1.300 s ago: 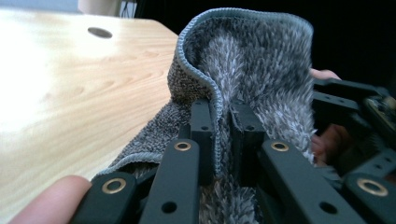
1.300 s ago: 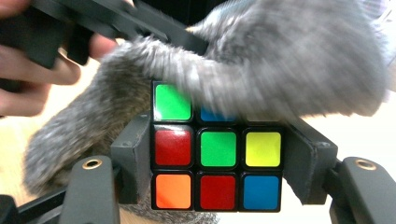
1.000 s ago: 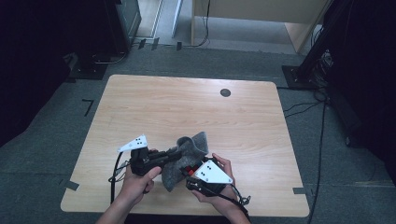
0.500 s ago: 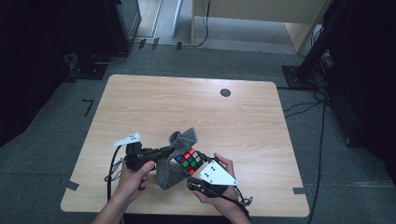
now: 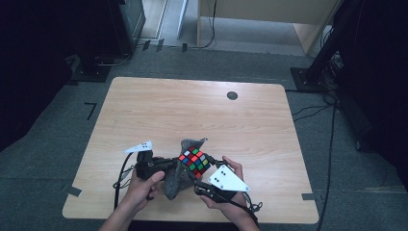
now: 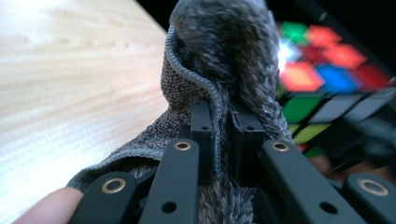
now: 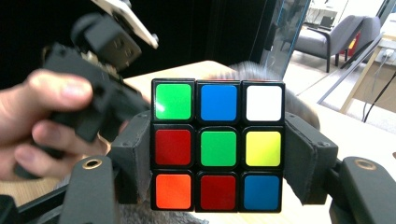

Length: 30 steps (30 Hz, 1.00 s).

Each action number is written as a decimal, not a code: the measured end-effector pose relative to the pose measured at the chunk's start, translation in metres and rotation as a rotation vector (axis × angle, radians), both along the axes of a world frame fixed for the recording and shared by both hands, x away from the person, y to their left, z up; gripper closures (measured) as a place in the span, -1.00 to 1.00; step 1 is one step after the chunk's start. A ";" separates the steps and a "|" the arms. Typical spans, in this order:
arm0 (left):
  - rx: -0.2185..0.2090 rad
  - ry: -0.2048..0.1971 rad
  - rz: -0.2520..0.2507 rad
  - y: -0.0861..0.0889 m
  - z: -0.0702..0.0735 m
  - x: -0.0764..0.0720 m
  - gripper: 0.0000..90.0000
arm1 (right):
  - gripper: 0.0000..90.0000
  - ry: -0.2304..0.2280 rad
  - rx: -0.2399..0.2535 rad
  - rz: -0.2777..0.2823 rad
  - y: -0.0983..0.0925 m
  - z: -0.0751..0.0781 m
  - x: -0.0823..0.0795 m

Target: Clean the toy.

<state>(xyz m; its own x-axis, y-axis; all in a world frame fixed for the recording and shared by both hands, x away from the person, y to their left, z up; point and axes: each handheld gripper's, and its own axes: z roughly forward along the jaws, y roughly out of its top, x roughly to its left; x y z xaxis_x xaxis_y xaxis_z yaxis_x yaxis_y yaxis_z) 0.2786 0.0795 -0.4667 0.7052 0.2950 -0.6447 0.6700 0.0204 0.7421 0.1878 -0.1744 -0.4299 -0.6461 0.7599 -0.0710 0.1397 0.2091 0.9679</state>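
Near edge of bench (image 5: 159,103): right claw (image 7: 218,154) pinches the puzzle cube (image 5: 194,161) by two opposite sides, lifted. Left claw (image 6: 224,135) is pressed together on the grey cloth (image 5: 175,180) beside it. Risk: a hard wipe could push the cube out of the pads or twist a layer.

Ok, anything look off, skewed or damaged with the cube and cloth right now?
Nothing looks damaged. The scrambled multicoloured puzzle cube sits square between the pads of the right hand-held gripper. The fuzzy grey cloth is bunched and pinched in the left hand-held gripper, held beside the cube above the light wooden table.
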 end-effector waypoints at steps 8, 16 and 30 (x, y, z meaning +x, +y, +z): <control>0.008 0.031 -0.018 -0.003 -0.003 0.000 0.83 | -0.23 -0.001 -0.004 -0.009 0.001 0.002 -0.001; -0.012 0.034 0.018 0.003 0.001 0.001 0.82 | -0.23 0.020 -0.018 -0.023 -0.001 -0.003 0.002; -0.022 0.068 -0.017 0.000 -0.001 0.000 0.82 | -0.23 0.013 0.003 -0.032 -0.003 0.001 0.002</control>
<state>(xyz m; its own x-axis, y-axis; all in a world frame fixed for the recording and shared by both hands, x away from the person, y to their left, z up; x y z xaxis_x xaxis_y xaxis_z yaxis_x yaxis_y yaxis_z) 0.2788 0.0791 -0.4676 0.6646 0.2689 -0.6971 0.7189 0.0241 0.6947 0.1895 -0.1773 -0.4290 -0.6223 0.7805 -0.0603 0.1591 0.2015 0.9665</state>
